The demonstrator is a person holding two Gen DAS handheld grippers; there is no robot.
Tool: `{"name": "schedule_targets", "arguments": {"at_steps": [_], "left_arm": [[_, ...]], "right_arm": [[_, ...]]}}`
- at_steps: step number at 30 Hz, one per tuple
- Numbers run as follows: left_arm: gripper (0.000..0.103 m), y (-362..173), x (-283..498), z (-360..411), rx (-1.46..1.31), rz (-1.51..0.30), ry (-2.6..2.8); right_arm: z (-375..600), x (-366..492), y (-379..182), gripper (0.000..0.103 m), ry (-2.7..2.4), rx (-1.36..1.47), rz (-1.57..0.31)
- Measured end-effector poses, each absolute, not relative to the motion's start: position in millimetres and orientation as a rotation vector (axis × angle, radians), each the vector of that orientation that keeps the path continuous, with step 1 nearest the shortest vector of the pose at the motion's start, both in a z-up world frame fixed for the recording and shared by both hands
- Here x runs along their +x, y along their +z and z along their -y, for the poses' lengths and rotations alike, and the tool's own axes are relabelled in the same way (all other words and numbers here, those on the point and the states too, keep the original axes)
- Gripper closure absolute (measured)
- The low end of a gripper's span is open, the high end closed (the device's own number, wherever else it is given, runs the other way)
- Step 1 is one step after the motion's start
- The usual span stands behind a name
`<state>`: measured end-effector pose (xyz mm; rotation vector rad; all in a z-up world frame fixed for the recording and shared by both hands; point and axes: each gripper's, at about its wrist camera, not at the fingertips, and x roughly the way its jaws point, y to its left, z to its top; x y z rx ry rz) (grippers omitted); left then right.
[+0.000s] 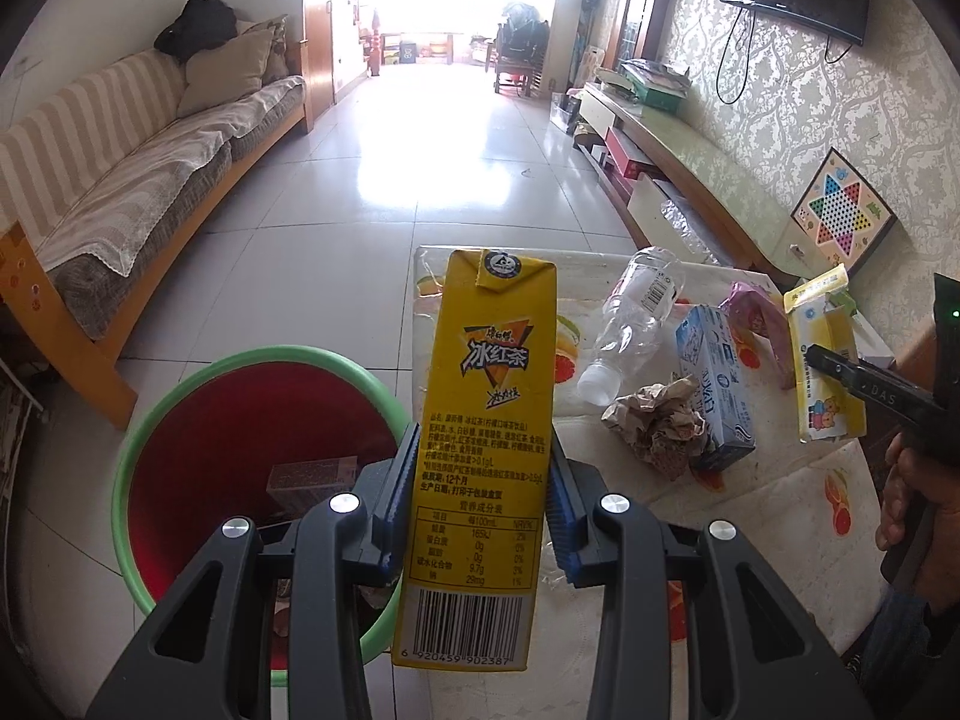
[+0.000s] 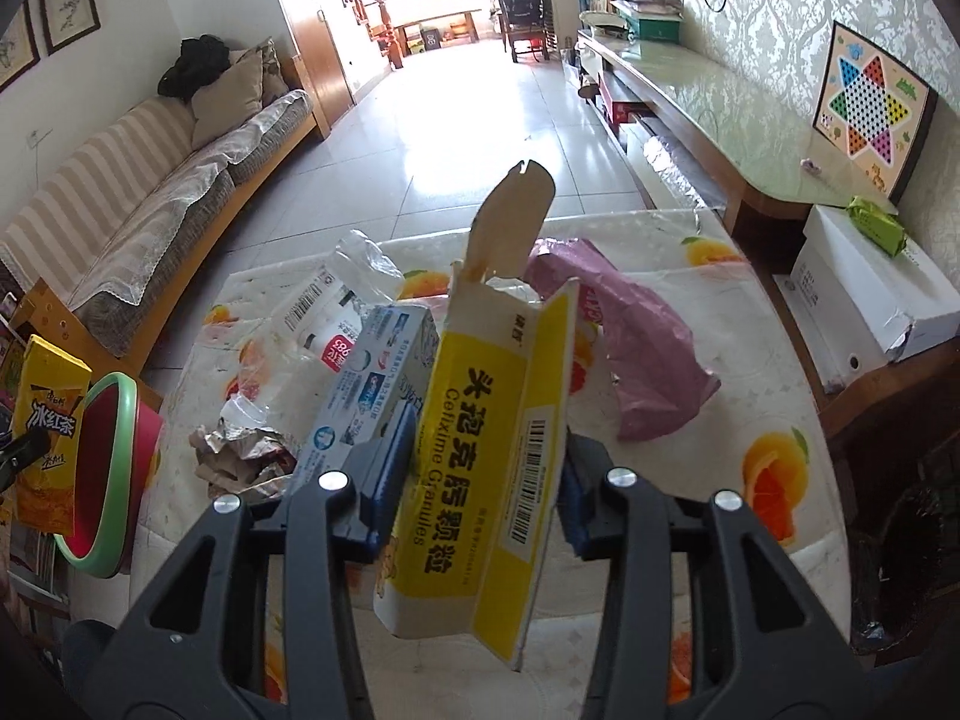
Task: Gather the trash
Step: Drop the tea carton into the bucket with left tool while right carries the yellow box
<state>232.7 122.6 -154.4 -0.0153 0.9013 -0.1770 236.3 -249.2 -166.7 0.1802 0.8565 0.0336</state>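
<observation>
Blue pads of the left gripper [image 1: 480, 498] clamp a tall yellow tea carton [image 1: 480, 450] by its two sides, carton upright, barcode end nearest the lens. Just left of and below that claw sits the red bin [image 1: 198, 450] with a green rim, a dark box lying inside it. Carton hangs over the bin's right edge, at the table [image 1: 780, 492] border.

Right gripper [image 2: 480, 474] pinches a yellow-and-white medicine box [image 2: 480, 450], top flap torn open and sticking up. Box sits between the pads, both pressing its sides.

Ahead-left of the right claw on the fruit-print table: blue-white carton [image 2: 372, 384], touching the medicine box; clear plastic bottle [image 2: 336, 312] lying on its side beyond it; crumpled paper wad [image 2: 240, 456] nearer the bin. Ahead-right: pink bag [image 2: 636, 348], slumped flat. A hand [image 1: 912, 492] shows at the right edge of the left view.
</observation>
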Motion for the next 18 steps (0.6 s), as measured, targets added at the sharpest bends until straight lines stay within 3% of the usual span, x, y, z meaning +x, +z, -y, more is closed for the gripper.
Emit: {"name": "schedule_targets", "arguments": {"at_steps": [18], "left_arm": [[0.068,-162.0,218.3,-226.7,-0.128,-0.904,0.013]], "right_arm": [[170.6,198.4,-115.9,0.061,0.228,0.095,-0.805]]}}
